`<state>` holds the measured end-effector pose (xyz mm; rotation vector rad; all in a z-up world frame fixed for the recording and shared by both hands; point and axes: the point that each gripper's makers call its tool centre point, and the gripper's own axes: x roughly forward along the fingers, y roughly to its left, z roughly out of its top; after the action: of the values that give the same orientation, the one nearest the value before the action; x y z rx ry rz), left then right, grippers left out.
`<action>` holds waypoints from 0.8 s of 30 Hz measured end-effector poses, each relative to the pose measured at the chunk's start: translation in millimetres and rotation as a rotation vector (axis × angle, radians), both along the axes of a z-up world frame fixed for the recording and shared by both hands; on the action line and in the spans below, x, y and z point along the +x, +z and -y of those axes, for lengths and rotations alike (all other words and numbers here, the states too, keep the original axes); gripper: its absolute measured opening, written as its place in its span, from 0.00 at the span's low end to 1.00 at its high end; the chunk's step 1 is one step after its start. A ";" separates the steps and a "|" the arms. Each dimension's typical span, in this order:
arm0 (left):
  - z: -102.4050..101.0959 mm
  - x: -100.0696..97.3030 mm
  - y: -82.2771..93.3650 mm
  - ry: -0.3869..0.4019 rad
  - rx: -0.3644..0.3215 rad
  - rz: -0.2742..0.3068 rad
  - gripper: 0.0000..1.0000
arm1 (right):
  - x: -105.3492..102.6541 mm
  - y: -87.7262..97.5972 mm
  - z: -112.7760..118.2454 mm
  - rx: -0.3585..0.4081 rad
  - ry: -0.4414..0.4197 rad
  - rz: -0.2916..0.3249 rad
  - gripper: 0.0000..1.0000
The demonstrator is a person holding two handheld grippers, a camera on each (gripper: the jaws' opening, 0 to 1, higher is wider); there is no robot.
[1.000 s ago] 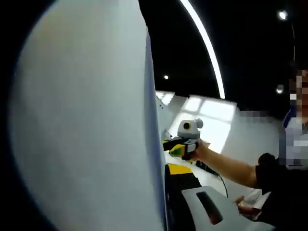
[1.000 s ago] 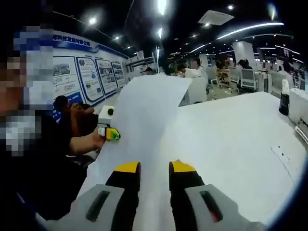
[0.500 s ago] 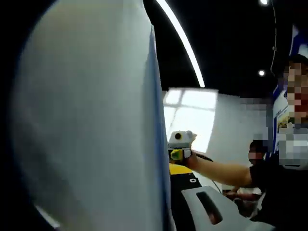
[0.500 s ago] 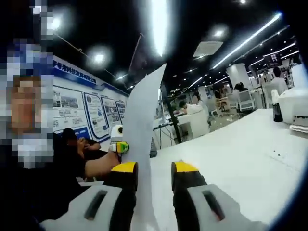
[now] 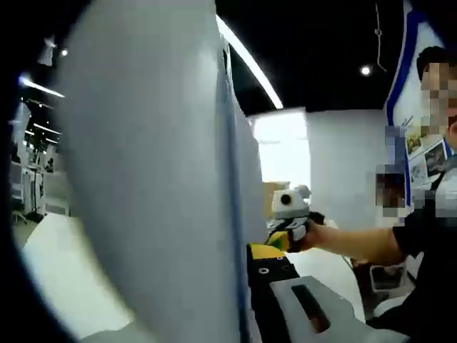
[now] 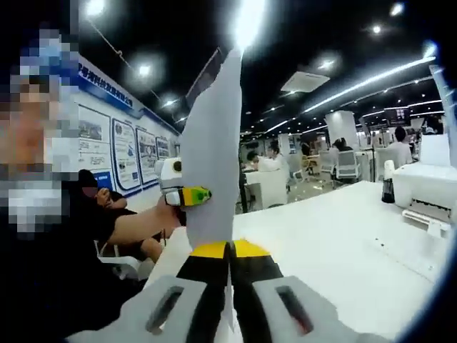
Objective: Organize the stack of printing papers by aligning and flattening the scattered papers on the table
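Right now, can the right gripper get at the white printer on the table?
Probably not as is. The right gripper is shut on the upright white paper sheets, which the left gripper also holds. The white printer sits across bare white table.

left gripper (image 6: 187,196): raised, jaws hidden | right gripper (image 6: 228,250): jaws closed, raised

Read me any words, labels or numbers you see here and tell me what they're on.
Nothing can be read for certain.
Blue wall banner: white characters, too small and blurred to read.
Wall posters: text and pictures, too small to read.
Paper stack, held upright between both grippers: blank.
White printer on the table: no label legible.
Right gripper and left gripper: no markings legible.
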<state>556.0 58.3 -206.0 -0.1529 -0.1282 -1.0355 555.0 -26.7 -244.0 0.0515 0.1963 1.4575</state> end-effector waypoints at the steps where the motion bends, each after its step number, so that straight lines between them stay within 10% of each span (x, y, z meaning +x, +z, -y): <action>1: 0.1 1.5 -0.1 0.008 0.001 0.003 0.06 | -0.3 0.0 0.5 0.001 -0.004 -0.001 0.00; 9: 16.7 21.5 -10.9 0.090 0.039 0.123 0.06 | 0.8 -15.4 13.1 -0.087 -0.203 0.199 0.00; 18: 15.0 26.6 -52.3 0.116 0.058 0.040 0.30 | 1.9 -48.6 12.6 -0.110 -0.258 0.142 0.12; 24: 3.3 26.5 -49.1 0.142 0.070 0.036 0.34 | 9.5 -57.3 14.4 -0.150 -0.290 0.145 0.12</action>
<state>582.5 54.9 -255.1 -0.0607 -0.1329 -0.9001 564.4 -41.1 -301.3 -0.1423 0.1708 1.1496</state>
